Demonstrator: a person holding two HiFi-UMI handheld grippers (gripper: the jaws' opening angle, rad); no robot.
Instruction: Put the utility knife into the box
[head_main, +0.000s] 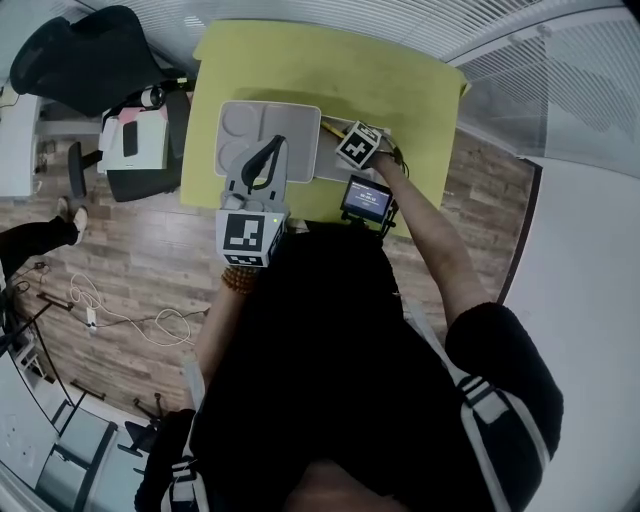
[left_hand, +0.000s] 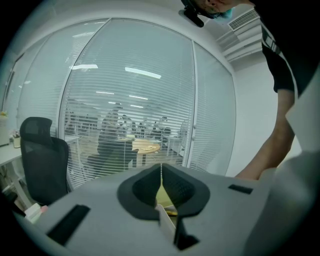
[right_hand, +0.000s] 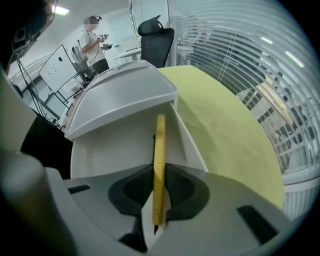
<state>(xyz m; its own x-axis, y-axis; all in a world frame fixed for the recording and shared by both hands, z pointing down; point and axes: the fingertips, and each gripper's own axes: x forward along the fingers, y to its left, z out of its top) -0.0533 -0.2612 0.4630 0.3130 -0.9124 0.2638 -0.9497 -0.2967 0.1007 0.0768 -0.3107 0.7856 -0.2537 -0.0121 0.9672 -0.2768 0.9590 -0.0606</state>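
A yellow utility knife (right_hand: 159, 145) stands on edge between the pads of my right gripper (right_hand: 159, 186), which is shut on it. The knife points into a white box (right_hand: 115, 150) whose open lid (right_hand: 120, 95) lies beyond it. From the head view, the right gripper (head_main: 343, 140) holds the knife (head_main: 329, 127) at the box's right part (head_main: 330, 168), on a yellow-green table (head_main: 400, 90). My left gripper (head_main: 262, 165) hovers low over the lid (head_main: 250, 125). Its fingertips (left_hand: 161, 172) meet with nothing between them. A white edge (left_hand: 167, 220) shows in the gap behind them.
A black office chair (head_main: 90, 55) and a small white side table (head_main: 135, 140) stand left of the table. Cables (head_main: 150, 320) lie on the wooden floor. A glass wall with blinds (left_hand: 130, 110) curves behind the table. A person (right_hand: 92, 37) stands far off.
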